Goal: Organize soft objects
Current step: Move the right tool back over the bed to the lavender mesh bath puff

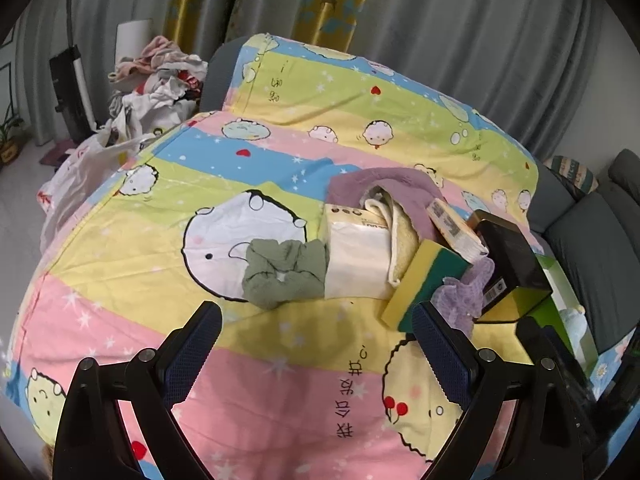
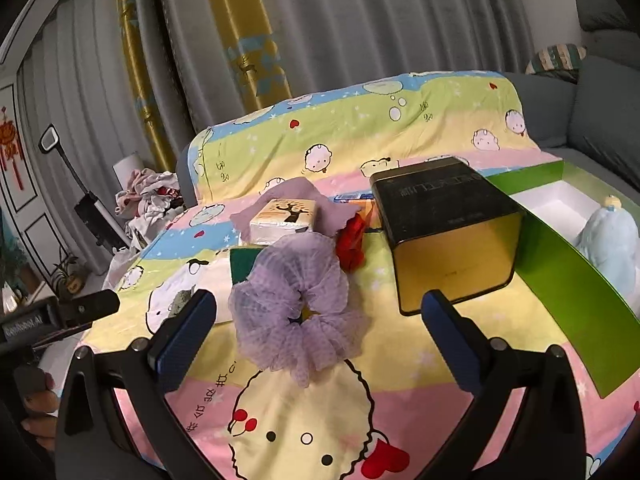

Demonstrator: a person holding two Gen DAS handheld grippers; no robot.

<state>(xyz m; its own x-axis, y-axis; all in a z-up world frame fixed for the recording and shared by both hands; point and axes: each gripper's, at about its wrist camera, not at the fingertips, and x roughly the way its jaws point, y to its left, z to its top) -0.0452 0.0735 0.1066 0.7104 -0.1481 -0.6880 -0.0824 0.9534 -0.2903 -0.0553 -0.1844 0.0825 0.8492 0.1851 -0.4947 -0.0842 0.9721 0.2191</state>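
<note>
My left gripper (image 1: 316, 344) hangs above the cartoon-print sheet (image 1: 120, 240) with its jaws spread wide and nothing between them. My right gripper (image 2: 320, 332) is likewise wide open and empty — the lilac mesh scrunchie (image 2: 292, 304) lies on the sheet just ahead of it, in line with the gap between the blue-padded fingers (image 2: 184, 336) but not touched by either.

Left wrist view: a green scrunchie (image 1: 286, 272) lies on the sheet, touching the near left side of a cream tissue pack (image 1: 356, 256). A cream towel (image 1: 400, 232) and a mauve cloth (image 1: 384, 184) are bunched behind and beside that pack. A yellow-and-green sponge (image 1: 424, 280) leans tilted against the pile, with a second small pack (image 1: 456, 228) above it. To the right stands a dark tin with a gold end (image 1: 512, 276), the lilac scrunchie lying between sponge and tin.

Right wrist view: behind the lilac scrunchie are the green face of the sponge, the tree-printed tissue pack (image 2: 284, 220) resting on the mauve cloth, and a red fabric item (image 2: 352, 244) whose form I cannot make out. The tin sits to the right, tilted, and beyond it a green box with a white interior (image 2: 560, 280) holds a pale blue plush (image 2: 612, 244). A heap of clothes (image 2: 148, 196) lies off the far left edge of the sheet.
</note>
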